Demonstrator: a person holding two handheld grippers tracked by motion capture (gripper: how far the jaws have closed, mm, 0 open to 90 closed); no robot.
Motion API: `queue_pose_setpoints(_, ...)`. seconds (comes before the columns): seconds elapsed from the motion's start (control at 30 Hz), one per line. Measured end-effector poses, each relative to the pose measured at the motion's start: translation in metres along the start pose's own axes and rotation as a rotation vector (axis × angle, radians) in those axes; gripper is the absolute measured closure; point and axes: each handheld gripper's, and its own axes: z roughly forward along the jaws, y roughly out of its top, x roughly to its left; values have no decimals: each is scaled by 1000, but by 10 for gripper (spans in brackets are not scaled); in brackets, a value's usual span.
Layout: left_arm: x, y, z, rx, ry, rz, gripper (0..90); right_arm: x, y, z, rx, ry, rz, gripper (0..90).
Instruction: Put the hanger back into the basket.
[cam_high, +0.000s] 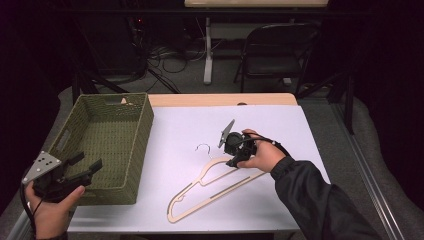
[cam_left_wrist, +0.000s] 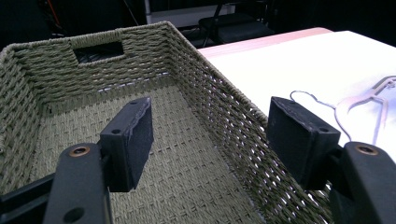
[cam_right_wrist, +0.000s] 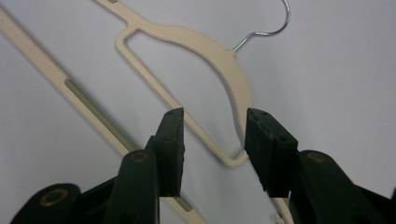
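One cream hanger (cam_right_wrist: 205, 51) (no legible writing), right tongs (cam_right_wrist: 214, 140) parted astride it

White table (cam_high: 280, 125): basket (cam_high: 107, 145), hanger (cam_high: 210, 187).

On the tabletop (cam_high: 280, 125) the basket (cam_high: 107, 145) stands at the left and the hanger (cam_high: 200, 192) lies flat to its right, hook (cam_high: 204, 148) toward the far edge. The left tool (cam_high: 82, 170) hangs over the basket's near corner; the right tool (cam_high: 231, 157) straddles the hanger's shoulder. A chair (cam_high: 275, 50) stands behind the tabletop.
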Motion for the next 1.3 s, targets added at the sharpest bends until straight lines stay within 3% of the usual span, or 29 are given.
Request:
queue_pose_setpoints(0.37,0,0,1,2,-2,-1,319,6,8,20,32,40,-47,567)
queue_pose_setpoints(0.7,0,-1,2,7,1,1,319,9,12,42,107,71,-92,570)
queue_pose_setpoints(1.23,1,-2,2,12,-2,3,319,13,12,62,150,87,-113,585)
queue_pose_setpoints(1.27,1,-2,3,13,-1,3,319,13,13,63,179,99,-117,586)
queue_pose_setpoints(1.3,1,-2,3,12,-1,3,320,13,12,65,159,93,-113,589)
